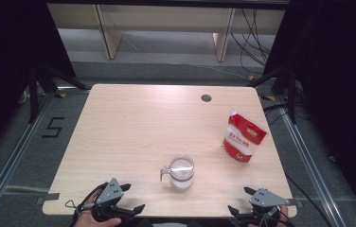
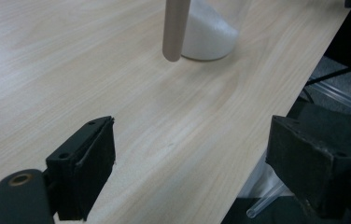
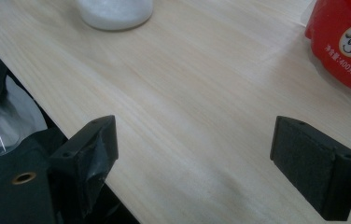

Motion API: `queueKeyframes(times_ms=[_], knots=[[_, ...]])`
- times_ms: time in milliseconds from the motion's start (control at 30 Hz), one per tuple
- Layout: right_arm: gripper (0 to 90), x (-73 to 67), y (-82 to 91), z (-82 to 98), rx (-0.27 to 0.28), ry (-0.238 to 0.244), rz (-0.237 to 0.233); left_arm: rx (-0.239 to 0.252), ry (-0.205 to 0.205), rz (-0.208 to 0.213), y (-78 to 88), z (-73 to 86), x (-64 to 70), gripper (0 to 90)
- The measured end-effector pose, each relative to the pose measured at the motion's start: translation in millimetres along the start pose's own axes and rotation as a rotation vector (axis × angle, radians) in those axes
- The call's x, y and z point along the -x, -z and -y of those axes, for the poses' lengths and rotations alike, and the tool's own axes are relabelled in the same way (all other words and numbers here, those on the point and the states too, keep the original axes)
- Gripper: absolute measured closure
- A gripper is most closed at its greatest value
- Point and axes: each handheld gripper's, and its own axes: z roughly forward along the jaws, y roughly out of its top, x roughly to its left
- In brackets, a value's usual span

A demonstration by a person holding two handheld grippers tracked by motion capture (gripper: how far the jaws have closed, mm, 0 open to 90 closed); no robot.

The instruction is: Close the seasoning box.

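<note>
A clear glass jar [image 1: 181, 172] with a handle and white powder inside stands near the front middle of the light wood table [image 1: 133, 127]. Its white base [image 2: 208, 35] shows in the left gripper view behind a tan handle [image 2: 173, 28], and its bottom [image 3: 115, 11] shows at the top of the right gripper view. A red and white pouch [image 1: 243, 136] stands upright at the right; its red lower part [image 3: 344, 42] shows close by. My left gripper [image 1: 129, 197] is open at the front left edge. My right gripper [image 1: 240, 199] is open at the front right edge. Both hold nothing.
A dark round grommet hole [image 1: 206, 98] sits near the table's far edge. Black tripod legs [image 1: 39, 85] stand left and right of the table. Cables [image 1: 256, 42] trail on the floor beyond it, and wooden furniture legs [image 1: 107, 33] rise at the back.
</note>
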Motion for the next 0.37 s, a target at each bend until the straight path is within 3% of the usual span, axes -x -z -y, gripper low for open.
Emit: queueKeyframes(times_ms=[33, 67, 133, 167, 200, 233, 367], knots=[[15.8, -1.7, -0.1, 0.4, -0.006, -0.013, 0.002, -0.029, -0.031, -0.012, 0.8, -0.3, -1.2, 15.3], [15.9, -1.4, -0.8, 0.2, -0.014, -0.002, -0.012, -0.009, -0.017, -0.004, -0.5, 0.1, 0.1, 15.3], [16.0, -1.9, -2.0, 0.2, -0.014, 0.014, -0.013, -0.003, -0.034, 0.005, -0.5, -0.3, -0.4, 15.3], [16.0, -2.2, -2.3, 0.2, -0.020, 0.010, -0.023, -0.001, -0.007, 0.004, -0.8, 0.2, 1.0, 15.3], [15.9, -2.1, -2.7, 0.2, -0.022, 0.011, -0.028, -0.020, -0.016, -0.004, 0.4, -0.3, -0.9, 15.3], [16.0, -1.8, -2.5, 0.3, -0.014, 0.019, -0.012, 0.001, -0.005, 0.004, -0.6, 0.3, -0.4, 15.3], [15.9, -1.6, -3.3, 0.5, -0.022, 0.013, -0.015, -0.004, -0.009, 0.001, 0.3, 0.3, -1.3, 15.3]])
